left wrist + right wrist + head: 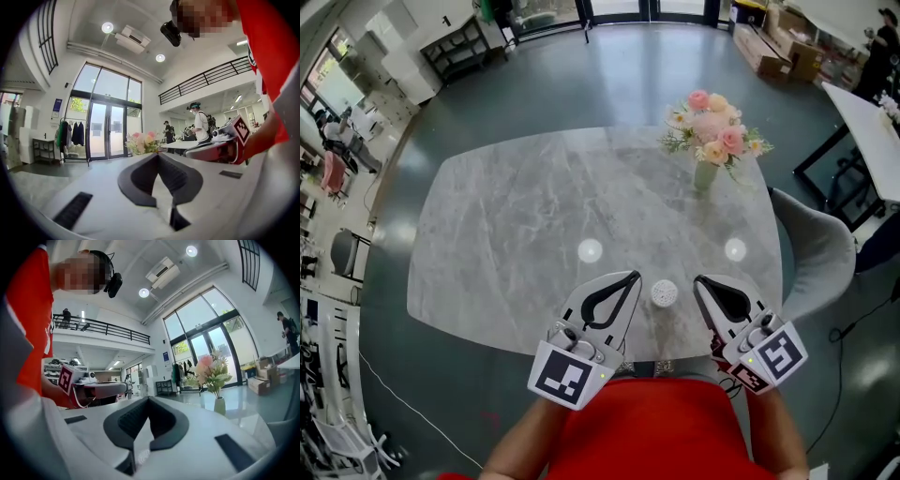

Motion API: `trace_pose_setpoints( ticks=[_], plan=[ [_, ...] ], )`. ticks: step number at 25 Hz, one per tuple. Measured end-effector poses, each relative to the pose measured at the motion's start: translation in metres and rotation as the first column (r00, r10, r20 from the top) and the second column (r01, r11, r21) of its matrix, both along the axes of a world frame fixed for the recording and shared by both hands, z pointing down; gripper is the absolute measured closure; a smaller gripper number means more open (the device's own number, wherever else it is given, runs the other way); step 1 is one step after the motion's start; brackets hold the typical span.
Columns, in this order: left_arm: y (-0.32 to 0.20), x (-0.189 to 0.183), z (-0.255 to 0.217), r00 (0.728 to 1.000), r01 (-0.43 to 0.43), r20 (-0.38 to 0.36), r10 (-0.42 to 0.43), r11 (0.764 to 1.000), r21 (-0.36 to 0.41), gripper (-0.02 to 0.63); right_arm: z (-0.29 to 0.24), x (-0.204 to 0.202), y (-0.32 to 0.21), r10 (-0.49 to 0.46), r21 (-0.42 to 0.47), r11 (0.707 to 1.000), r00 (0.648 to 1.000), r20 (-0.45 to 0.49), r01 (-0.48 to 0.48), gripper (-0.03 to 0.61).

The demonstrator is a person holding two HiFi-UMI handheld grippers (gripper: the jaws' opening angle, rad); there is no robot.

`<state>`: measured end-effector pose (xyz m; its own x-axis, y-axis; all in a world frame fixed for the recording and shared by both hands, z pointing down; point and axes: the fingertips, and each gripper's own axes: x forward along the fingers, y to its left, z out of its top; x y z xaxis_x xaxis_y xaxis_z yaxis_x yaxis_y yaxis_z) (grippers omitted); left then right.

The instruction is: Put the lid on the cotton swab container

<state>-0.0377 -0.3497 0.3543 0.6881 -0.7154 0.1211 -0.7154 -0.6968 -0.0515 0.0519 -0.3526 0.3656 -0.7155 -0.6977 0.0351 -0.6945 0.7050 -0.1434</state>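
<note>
The cotton swab container (664,293) is a small round white cup, its top filled with swab tips, near the table's front edge. It stands between my two grippers and touches neither. My left gripper (634,276) is to its left, its jaws shut with nothing in them. My right gripper (698,279) is to its right, also shut and empty. In the left gripper view the left gripper (158,155) shows its dark pads meeting at the tip. The right gripper (149,399) looks the same in its own view. I cannot pick out a lid for certain.
A vase of pink flowers (712,136) stands at the far right of the grey marble table (516,216). Two bright round spots (590,250) lie on the tabletop; I cannot tell whether they are objects or light reflections. A grey chair (816,248) is on the right.
</note>
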Motion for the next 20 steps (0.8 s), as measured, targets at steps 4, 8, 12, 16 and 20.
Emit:
trace_pose_setpoints(
  ticks=[4,8,12,16,20],
  plan=[
    [0.006,0.007,-0.004,1.000,-0.014,-0.006,0.014,1.000,-0.001,0.595,-0.008,0.005,0.004,0.019,0.024,1.000,1.000,-0.011,-0.018,0.569],
    [0.005,0.009,-0.007,1.000,-0.016,-0.008,0.016,1.000,0.002,0.595,-0.008,0.007,0.005,0.022,0.028,0.999,1.000,-0.016,-0.021,0.569],
    [0.002,0.011,-0.008,1.000,-0.012,-0.010,0.012,1.000,0.007,0.595,-0.010,0.010,0.004,0.026,0.030,0.999,1.000,-0.010,-0.025,0.569],
    [0.003,0.012,-0.008,1.000,-0.008,-0.015,0.008,1.000,0.004,0.595,-0.011,0.011,0.004,0.026,0.031,0.999,1.000,-0.006,-0.026,0.569],
    [0.004,0.012,-0.010,1.000,-0.008,-0.014,0.008,1.000,0.008,0.595,-0.011,0.011,0.006,0.023,0.028,0.999,1.000,-0.007,-0.023,0.569]
  ],
)
